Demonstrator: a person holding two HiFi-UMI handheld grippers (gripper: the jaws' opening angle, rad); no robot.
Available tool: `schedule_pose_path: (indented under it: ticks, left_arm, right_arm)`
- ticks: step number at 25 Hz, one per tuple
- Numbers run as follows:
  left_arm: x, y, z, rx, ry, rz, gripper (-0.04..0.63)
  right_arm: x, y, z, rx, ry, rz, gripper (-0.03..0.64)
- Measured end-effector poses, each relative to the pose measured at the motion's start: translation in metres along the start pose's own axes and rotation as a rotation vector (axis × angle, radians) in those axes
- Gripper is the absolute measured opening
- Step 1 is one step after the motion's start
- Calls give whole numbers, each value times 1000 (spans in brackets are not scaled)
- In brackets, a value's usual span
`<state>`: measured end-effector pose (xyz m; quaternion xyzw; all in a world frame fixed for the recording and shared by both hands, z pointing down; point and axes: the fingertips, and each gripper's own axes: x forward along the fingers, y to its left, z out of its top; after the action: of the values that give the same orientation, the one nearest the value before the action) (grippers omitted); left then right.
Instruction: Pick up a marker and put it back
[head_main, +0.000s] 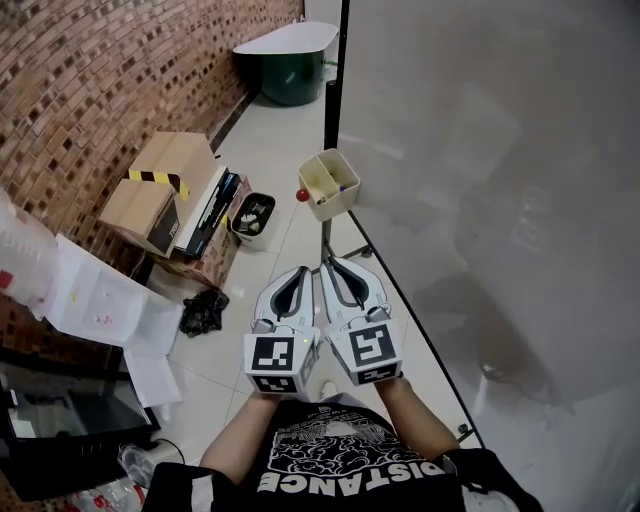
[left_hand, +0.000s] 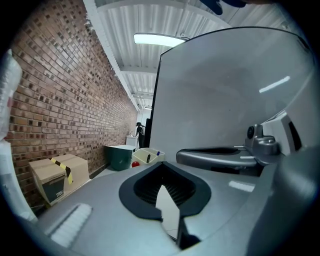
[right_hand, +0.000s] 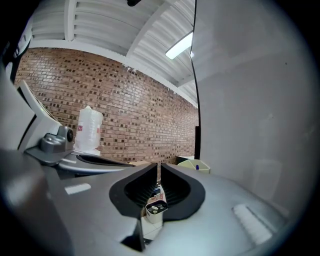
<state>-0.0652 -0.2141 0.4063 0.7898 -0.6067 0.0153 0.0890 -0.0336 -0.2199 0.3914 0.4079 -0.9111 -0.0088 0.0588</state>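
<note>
Marker (head_main: 342, 186): head view — in the cream bin (head_main: 322, 205) at the whiteboard (head_main: 500, 150) edge, well ahead.
Left gripper (left_hand: 161, 187): left gripper view — jaws closed together, empty.
Right gripper (right_hand: 158, 175): right gripper view — jaws nearly touching, empty.

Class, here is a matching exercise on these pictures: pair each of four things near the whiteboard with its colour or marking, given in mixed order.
Things:
1. cardboard box
2. tub
3. small ball
4. marker holder

Descriptions:
A. red
B. dark green
C. cream, fixed at the edge of the whiteboard
D. bears a strip of yellow-and-black tape

Pairs: 1-D, 2-B, 3-A, 4-C.
</note>
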Motion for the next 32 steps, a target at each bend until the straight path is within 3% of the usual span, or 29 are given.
schedule_pose_path:
  ticks: [18, 32]
  left_arm:
    - [74, 47, 6, 9, 26, -85, 6]
    - [103, 78, 9, 15, 30, -105, 6]
  right_arm:
    - [85, -43, -23, -17, 68, -120, 43]
    - [129, -65, -40, -16, 104, -178, 69]
